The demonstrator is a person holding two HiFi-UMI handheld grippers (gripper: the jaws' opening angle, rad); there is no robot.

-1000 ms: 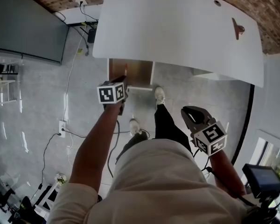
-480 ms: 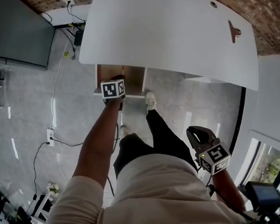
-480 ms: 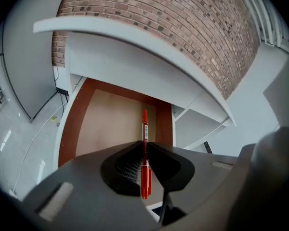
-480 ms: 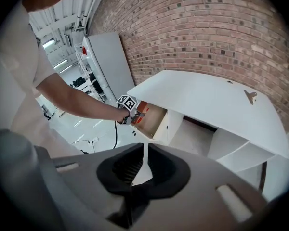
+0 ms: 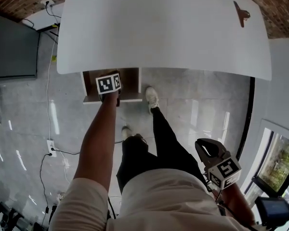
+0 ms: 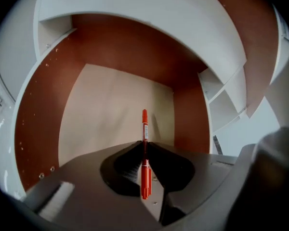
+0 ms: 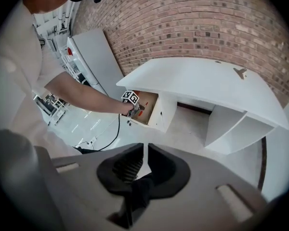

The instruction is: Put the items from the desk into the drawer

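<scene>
- red marker [image 6: 145, 148] was clamped upright between the jaws of the left gripper [image 6: 145, 143], its capped tip pointing away from the camera over the pale bottom of the drawer [image 6: 106, 109].
- the drawer stood pulled out from under the front edge of the white desk [image 5: 164, 28], with brown inner walls.
- in the head view the left arm reached down, putting the left gripper's marker cube just above the drawer's open top.
- the right gripper [image 7: 144, 150] hung low by the person's right side, well apart from the desk; its jaws stood a narrow slit apart with nothing between them.
- a small brown item [image 5: 242, 12] lay on the desk top near the far right corner; what it was could not be told.
</scene>
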